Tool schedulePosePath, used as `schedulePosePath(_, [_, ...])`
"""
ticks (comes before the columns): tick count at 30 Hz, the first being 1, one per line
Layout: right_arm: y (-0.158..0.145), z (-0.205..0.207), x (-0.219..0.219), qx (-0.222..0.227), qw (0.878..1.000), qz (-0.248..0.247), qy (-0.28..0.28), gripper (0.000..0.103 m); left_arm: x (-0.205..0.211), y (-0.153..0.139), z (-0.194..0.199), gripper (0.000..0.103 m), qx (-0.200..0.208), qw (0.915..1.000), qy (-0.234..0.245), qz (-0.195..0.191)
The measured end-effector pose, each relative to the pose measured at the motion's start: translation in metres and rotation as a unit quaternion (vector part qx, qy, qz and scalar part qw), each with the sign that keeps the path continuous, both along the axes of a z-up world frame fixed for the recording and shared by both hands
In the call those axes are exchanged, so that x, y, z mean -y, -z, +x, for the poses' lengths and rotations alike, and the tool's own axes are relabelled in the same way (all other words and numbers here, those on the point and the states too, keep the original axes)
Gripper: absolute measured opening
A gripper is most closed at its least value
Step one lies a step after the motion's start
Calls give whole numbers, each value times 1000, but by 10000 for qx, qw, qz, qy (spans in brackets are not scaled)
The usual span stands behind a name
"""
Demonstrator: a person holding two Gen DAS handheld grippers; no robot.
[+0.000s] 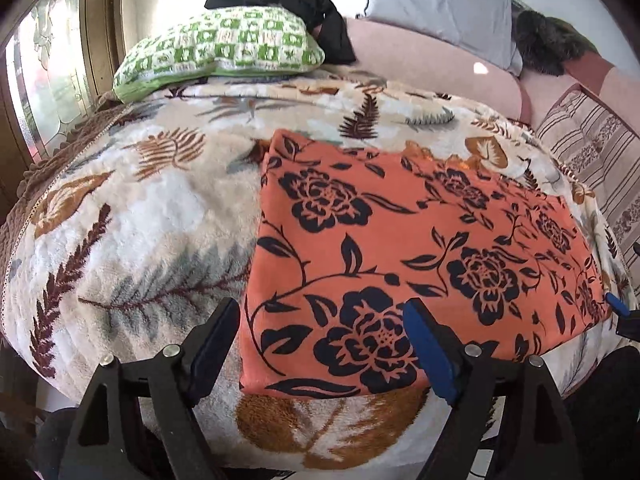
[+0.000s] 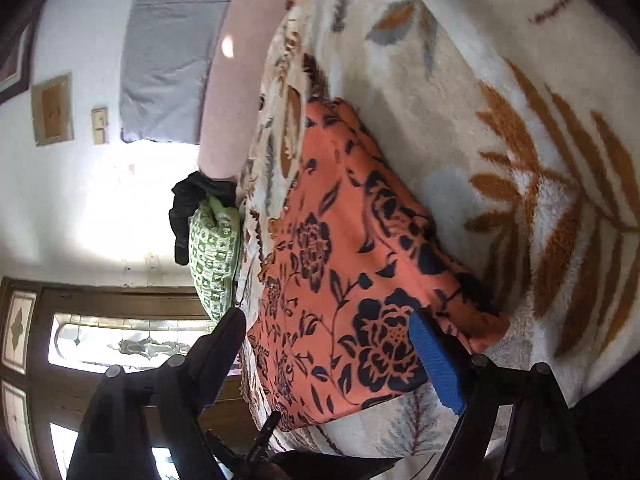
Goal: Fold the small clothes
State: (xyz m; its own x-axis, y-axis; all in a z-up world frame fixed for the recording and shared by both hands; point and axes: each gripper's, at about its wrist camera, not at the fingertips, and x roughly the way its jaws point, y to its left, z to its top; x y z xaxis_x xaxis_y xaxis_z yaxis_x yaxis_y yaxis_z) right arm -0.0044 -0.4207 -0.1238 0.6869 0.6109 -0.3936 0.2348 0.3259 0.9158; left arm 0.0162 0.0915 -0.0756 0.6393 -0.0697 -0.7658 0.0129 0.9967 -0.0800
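Left gripper (image 1: 320, 328) gapes wide, gripping nothing, over the folded orange cloth's (image 1: 400, 248) near corner on a leafy blanket (image 1: 140, 220). Green pillow (image 1: 224, 46) at eleven o'clock, window (image 1: 48, 80) at nine.

Right gripper (image 2: 326, 336), rolled sideways, stands wide and empty over the cloth (image 2: 340, 260); door (image 2: 100, 320) at eight. No writing readable.

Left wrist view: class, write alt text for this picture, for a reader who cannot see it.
An orange cloth with black flowers lies folded flat on a leaf-patterned blanket, with the open left gripper straddling its near corner, not pressing it. Behind are a green checked pillow and a black garment.
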Motion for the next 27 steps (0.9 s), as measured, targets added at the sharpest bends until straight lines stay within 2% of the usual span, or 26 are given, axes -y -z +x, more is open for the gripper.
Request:
schedulePosePath(1, [-2, -2, -5, 106, 9999, 23, -96, 88, 1, 5, 2, 85, -77, 9999, -17, 108])
schedulePosePath(2, [2, -1, -9, 116, 9998, 14, -186, 88, 2, 19, 10, 85, -415, 9989, -43, 227])
schedulePosePath(3, [11, 1, -11, -69, 9996, -153, -206, 89, 0, 37, 19, 85, -912, 9955, -79, 235])
schedulePosePath(4, [27, 3, -7, -517, 9979, -366, -148, 89, -7, 44, 20, 87, -1003, 9948, -154, 44])
schedulePosePath(5, [35, 1, -2, -535, 9985, -79, 13, 85, -11, 37, 17, 87, -837, 9961, -248, -101])
schedulePosePath(6, [30, -4, 2, -483, 9986, 59, 181, 85, -14, 28, 15, 87, -759, 9964, -317, -204])
schedulePosePath(9, [-6, -12, 1, -92, 9990, -410, 160, 87, -19, 8, 8, 87, -243, 9983, -455, -260])
schedulePosePath(10, [-16, -12, -3, 151, 9990, -420, 35, 87, -18, 8, 8, 87, -203, 9986, -435, -221])
schedulePosePath(12, [-21, -8, -9, 401, 9977, -516, -200, 89, -15, 27, 16, 88, -617, 9973, -351, -194])
schedulePosePath(13, [-13, -3, -10, 283, 9971, -668, -237, 89, -14, 41, 21, 88, -981, 9944, -362, -139])
schedulePosePath(14, [4, 1, -9, -252, 9958, -859, -192, 89, -13, 45, 22, 89, -998, 9944, -339, -70])
schedulePosePath(15, [22, 4, -8, -849, 9925, -870, -125, 86, -12, 38, 16, 89, -848, 9958, -355, -27])
schedulePosePath(16, [22, 0, -6, -714, 9949, -711, 55, 86, -12, 28, 12, 88, -717, 9967, -376, -36])
schedulePosePath(17, [13, -2, -6, -634, 9950, -768, 116, 86, -12, 17, 8, 88, -455, 9983, -368, -81])
schedulePosePath(19, [-9, -1, -9, -522, 9903, -1288, 81, 87, -11, -3, 1, 88, 14, 9992, -391, -94])
schedulePosePath(21, [-30, 8, -13, -305, 9871, -1573, -51, 88, -6, -13, 2, 88, 215, 9993, -252, -179])
schedulePosePath(24, [-51, 37, -21, -15, 9855, -1674, -264, 88, 2, -7, 10, 89, 126, 9996, -22, -242])
schedulePosePath(27, [-60, 74, -27, 76, 9824, -1813, -437, 88, 6, 22, 17, 88, -360, 9992, 33, -141])
